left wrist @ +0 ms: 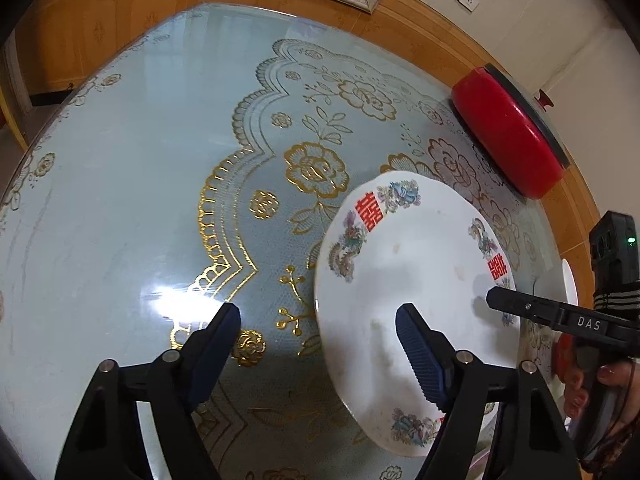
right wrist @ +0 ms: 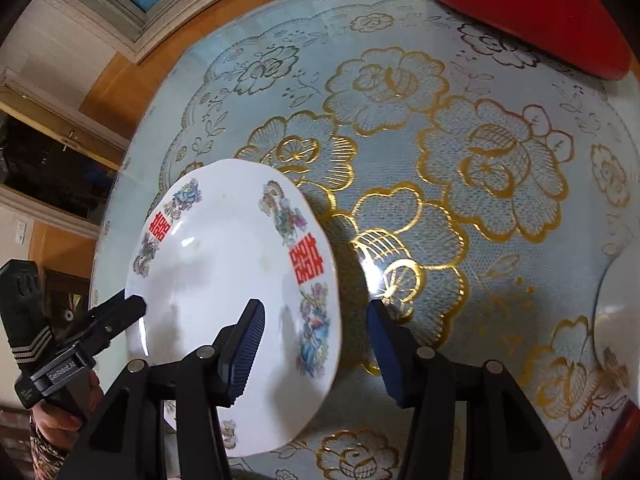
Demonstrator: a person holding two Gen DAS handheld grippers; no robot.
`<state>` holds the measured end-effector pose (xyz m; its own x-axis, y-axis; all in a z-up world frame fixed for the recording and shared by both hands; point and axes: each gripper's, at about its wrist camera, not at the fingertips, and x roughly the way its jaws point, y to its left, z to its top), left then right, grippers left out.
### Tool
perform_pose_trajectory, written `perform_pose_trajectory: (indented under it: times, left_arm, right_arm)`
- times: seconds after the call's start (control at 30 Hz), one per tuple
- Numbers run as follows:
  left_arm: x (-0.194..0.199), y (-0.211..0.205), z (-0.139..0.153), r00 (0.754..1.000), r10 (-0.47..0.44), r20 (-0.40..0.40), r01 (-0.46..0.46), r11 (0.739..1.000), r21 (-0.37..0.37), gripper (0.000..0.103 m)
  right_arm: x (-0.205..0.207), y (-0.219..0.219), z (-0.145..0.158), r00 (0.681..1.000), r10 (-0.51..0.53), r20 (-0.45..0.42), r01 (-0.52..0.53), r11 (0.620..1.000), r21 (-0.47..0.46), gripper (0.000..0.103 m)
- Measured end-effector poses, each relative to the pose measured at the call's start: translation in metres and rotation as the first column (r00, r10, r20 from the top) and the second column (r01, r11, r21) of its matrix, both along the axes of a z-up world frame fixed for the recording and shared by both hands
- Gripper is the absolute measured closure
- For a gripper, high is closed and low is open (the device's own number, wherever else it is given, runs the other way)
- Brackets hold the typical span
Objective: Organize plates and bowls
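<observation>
A white plate (left wrist: pixel 416 280) with red characters and flower prints lies on the blue tablecloth; it also shows in the right wrist view (right wrist: pixel 224 280). My left gripper (left wrist: pixel 318 340) is open, its right finger (left wrist: pixel 420 356) over the plate and its left finger (left wrist: pixel 216 344) beside it. My right gripper (right wrist: pixel 316 344) is open and straddles the plate's right rim, one finger (right wrist: pixel 248 344) over the plate. Each gripper shows in the other's view at the plate's edge.
A red round container (left wrist: pixel 508 132) with a dark rim stands at the table's far right, also in the right wrist view (right wrist: pixel 532 8). A second white dish edge (right wrist: pixel 616 336) shows at the right. The table (left wrist: pixel 120 200) has a gold-patterned blue cloth under glass.
</observation>
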<state>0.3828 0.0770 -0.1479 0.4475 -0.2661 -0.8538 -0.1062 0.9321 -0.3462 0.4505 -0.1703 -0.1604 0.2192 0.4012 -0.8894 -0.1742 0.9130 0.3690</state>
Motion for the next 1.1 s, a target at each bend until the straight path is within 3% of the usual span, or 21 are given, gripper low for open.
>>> perform_pose_trajectory:
  times: [0.13, 0.4, 0.47, 0.77, 1.1]
  left_arm:
    - [0.002, -0.005, -0.002, 1.000, -0.018, 0.006, 0.018, 1.000, 0.015, 0.033]
    - [0.006, -0.016, -0.003, 0.997, -0.066, 0.030, 0.064, 0.997, 0.041, 0.056]
    - [0.007, -0.020, -0.003, 0.996, -0.086, 0.033, 0.085, 0.995, 0.044, 0.069]
    - [0.006, -0.028, -0.004, 0.992, -0.107, 0.066, 0.099, 0.988, 0.116, 0.071]
    - [-0.004, -0.032, -0.004, 0.994, -0.082, 0.069, 0.073, 0.990, 0.124, 0.072]
  right_arm:
    - [0.004, 0.005, 0.000, 1.000, 0.002, 0.024, -0.002, 1.000, -0.004, 0.070]
    - [0.009, 0.022, -0.005, 0.997, 0.054, 0.058, -0.051, 0.997, -0.065, 0.073]
    - [0.009, 0.021, -0.007, 0.997, 0.049, 0.065, -0.045, 0.997, -0.058, 0.074]
    - [0.009, 0.018, -0.006, 0.997, 0.052, 0.065, -0.049, 0.997, -0.053, 0.074]
    - [0.006, 0.013, -0.005, 0.999, 0.007, 0.052, -0.004, 0.999, -0.047, 0.074]
